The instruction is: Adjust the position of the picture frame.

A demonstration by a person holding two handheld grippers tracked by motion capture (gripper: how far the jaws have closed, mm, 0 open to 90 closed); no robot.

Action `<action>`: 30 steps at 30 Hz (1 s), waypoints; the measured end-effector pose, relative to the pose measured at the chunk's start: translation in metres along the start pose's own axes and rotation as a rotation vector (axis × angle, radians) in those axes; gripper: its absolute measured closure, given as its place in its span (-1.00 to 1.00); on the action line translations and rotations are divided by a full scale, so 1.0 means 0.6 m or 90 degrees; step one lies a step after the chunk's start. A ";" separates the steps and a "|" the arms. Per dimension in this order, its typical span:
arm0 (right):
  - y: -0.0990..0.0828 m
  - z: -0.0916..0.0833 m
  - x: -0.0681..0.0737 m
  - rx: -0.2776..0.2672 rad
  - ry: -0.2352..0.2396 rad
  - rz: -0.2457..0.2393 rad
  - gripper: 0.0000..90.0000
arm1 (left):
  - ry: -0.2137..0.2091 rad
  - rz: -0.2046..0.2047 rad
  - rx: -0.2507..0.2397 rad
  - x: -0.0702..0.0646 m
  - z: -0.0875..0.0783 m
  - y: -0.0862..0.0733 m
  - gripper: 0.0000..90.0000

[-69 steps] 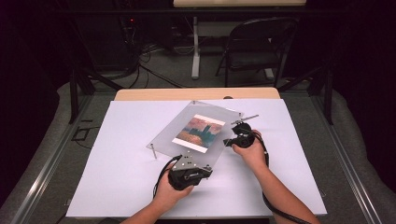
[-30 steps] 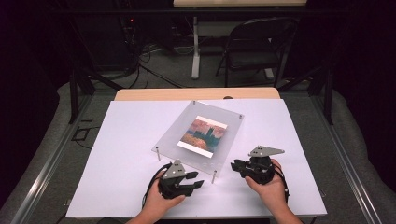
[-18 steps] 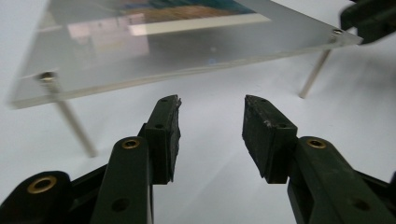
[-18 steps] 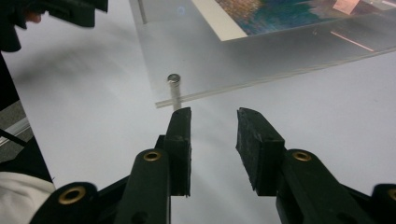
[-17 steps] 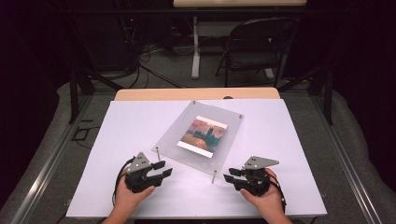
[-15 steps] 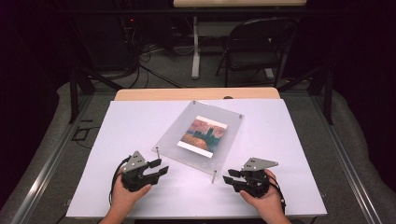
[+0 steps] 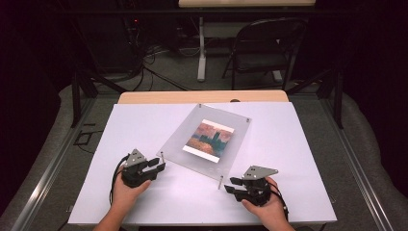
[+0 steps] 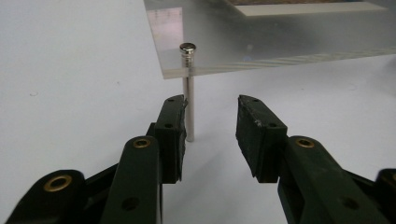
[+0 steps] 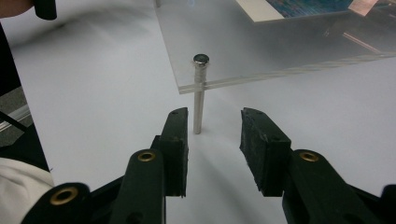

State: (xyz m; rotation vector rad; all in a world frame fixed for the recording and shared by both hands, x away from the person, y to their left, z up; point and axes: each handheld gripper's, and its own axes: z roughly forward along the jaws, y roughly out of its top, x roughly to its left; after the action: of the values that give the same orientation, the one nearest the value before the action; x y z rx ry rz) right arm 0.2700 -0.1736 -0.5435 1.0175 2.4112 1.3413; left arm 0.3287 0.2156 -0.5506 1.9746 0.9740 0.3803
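Posts are what I am lining up on: each of my grippers faces one metal standoff under the near edge of the clear acrylic frame (image 7: 207, 142), which stands raised on the white table (image 7: 298, 159) at its middle, turned at an angle, with a landscape print (image 7: 210, 137) sandwiched in it.

My left gripper (image 7: 156, 166) sits low by the frame's near-left corner. Its jaws are apart and have just been closing a little; the left post (image 8: 188, 93) stands just beyond the tips, close against one pad (image 8: 172, 135), and I cannot tell whether it touches. Nothing is clamped.

My right gripper (image 7: 233, 185) rests near the near-right corner, its jaws also apart, having just been opening. The right post (image 9: 200, 93) stands just past the tips, untouched.

I keep both tools flat to the table, I judge, because the posts are thin and short: a level approach lets the pads meet the shafts below the pane, one grip at each corner, so the frame could be steadied evenly.
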 end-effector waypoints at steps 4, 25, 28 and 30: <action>-0.001 0.012 -0.004 0.005 0.000 0.001 0.38 | 0.006 -0.002 -0.009 0.011 0.015 0.002 0.40; 0.006 0.058 0.007 0.034 0.020 0.001 0.89 | -0.005 0.004 0.020 0.019 0.053 0.014 0.87; 0.007 0.058 0.007 0.038 0.021 -0.002 0.90 | -0.009 -0.006 0.019 0.019 0.053 0.014 0.89; 0.007 0.057 0.007 0.037 0.018 -0.006 0.90 | -0.010 -0.003 0.023 0.018 0.052 0.015 0.89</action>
State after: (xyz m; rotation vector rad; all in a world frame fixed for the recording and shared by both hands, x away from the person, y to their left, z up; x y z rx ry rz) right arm 0.2852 -0.1463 -0.5589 1.0070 2.4865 1.2991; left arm 0.3584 0.2033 -0.5622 2.0051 0.9815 0.3459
